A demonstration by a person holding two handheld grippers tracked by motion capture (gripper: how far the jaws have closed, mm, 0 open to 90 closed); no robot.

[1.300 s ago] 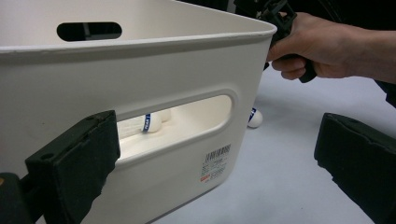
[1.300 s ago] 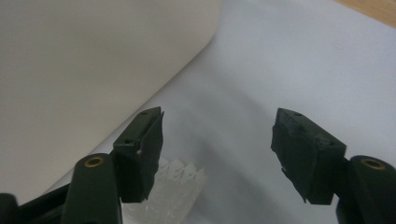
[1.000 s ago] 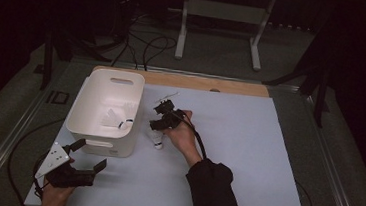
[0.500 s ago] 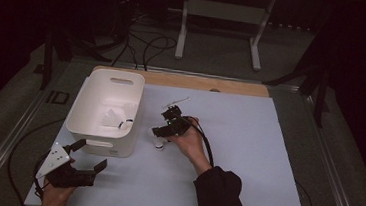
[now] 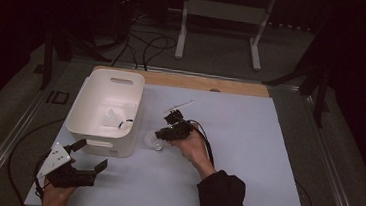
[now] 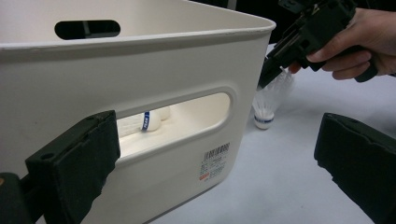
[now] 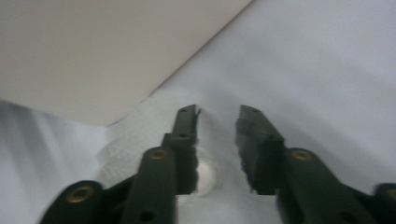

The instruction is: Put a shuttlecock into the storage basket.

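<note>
Beside the white plastic bin [image 5: 104, 113] near the worktop's left edge, my right gripper [image 5: 164, 132], jaws apart, should straddle the white feathered shuttlecock [image 5: 154, 141] evenly before squeezing gently.

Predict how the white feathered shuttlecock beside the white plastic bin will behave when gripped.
The white feathered shuttlecock looks thin-skirted, so it is probably very light and crushable. Lying on its side, it may roll in an arc. The right gripper, jaws open around it, should close gently.

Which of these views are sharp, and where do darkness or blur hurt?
High view: dark surroundings, the pale table sheet lit but soft. Left gripper view: crisp on the white plastic bin and the white feathered shuttlecock; its own black padded jaws blur slightly. Right gripper view: too close, the shuttlecock feathers and bin wall smear, the right gripper is sharper.
</note>
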